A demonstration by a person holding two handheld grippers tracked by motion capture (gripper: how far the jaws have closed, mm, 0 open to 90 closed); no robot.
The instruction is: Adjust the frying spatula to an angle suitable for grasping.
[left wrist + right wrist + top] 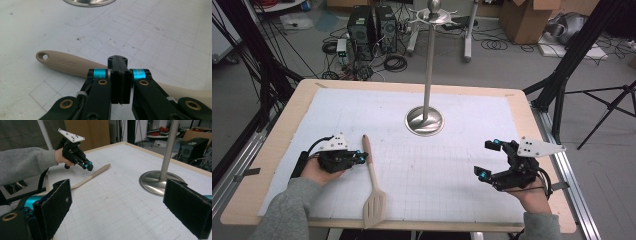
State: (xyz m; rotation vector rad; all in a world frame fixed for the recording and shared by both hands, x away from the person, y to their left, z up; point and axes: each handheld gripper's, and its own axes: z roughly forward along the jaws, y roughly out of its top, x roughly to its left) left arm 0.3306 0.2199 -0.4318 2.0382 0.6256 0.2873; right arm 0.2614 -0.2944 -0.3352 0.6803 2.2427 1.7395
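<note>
High view: beige slotted spatula [373, 187] lies flat on the white grid mat [452, 175], handle pointing away, slotted blade near the front edge. Left gripper [361, 158] sits just left of the handle, jaws pressed together, nothing between them. Right gripper [488, 159] hovers at the mat's right side, jaws spread wide, empty. Steel stand [425, 120] with its round base stands mid-mat, well apart from both.

Left gripper view: jaws closed pad to pad, tip over the spatula handle [65, 63]; contact can't be told. Hanging hole at the handle's end, at left.

Right gripper view: own black pads [56, 202] stand far apart. Beyond them the left gripper [88, 166] points down just beside the spatula handle [96, 173]; stand base [155, 181] at right.
</note>
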